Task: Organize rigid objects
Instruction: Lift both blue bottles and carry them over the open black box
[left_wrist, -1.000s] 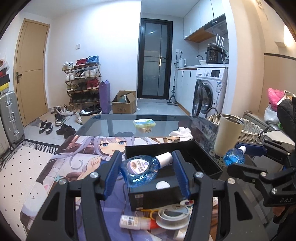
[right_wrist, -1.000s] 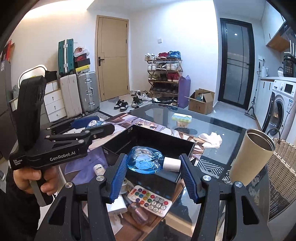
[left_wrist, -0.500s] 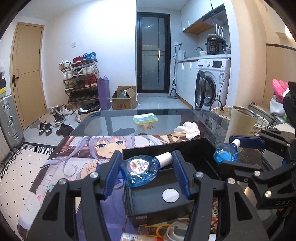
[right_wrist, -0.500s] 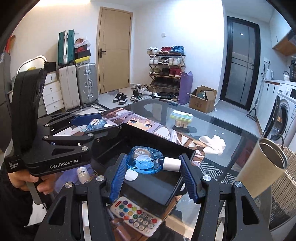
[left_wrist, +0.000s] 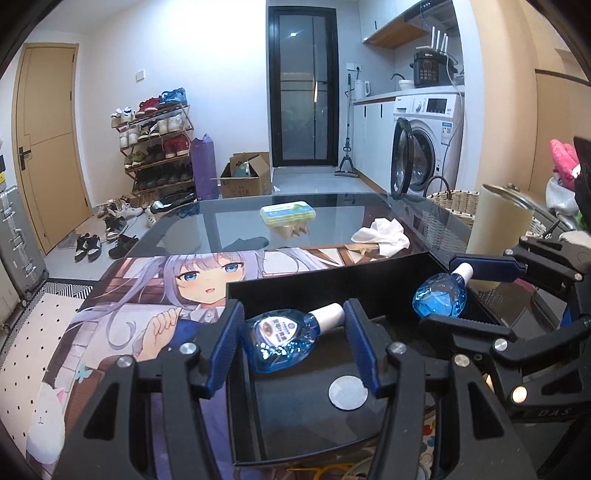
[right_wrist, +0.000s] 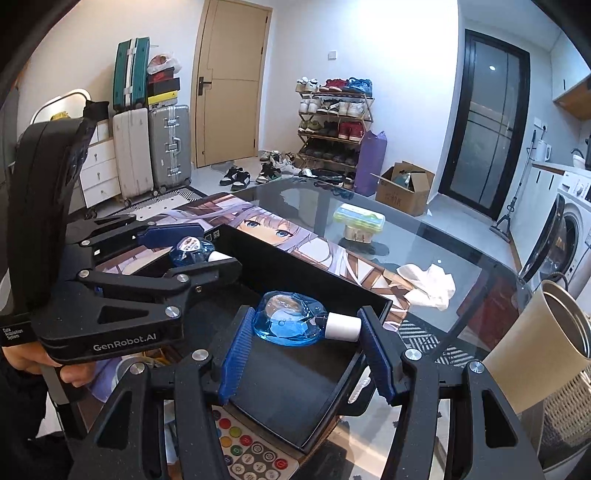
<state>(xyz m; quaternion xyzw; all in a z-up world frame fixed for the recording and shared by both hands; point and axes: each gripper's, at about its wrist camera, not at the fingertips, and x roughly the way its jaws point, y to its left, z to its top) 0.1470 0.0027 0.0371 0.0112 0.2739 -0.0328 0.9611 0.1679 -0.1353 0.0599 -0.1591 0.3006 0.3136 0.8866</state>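
Your left claw (left_wrist: 291, 341) and right claw (right_wrist: 303, 334) each clamp a small blue liquid-filled bottle with white cap (left_wrist: 282, 334) (right_wrist: 291, 325). Both have descended over the open black rectangular box (right_wrist: 325, 295) on the glass surface (right_wrist: 424, 236); release appears imminent.

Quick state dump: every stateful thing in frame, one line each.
Left tool: shut on labelled blue bottle, above the black box.
Right tool: shut on second blue bottle, above the box.
Both bottles: capped, lying sideways.
Black box: open, no lid.
Washing machine door: open.
Beige tumbler: lidless.
Cardboard box: flaps open.
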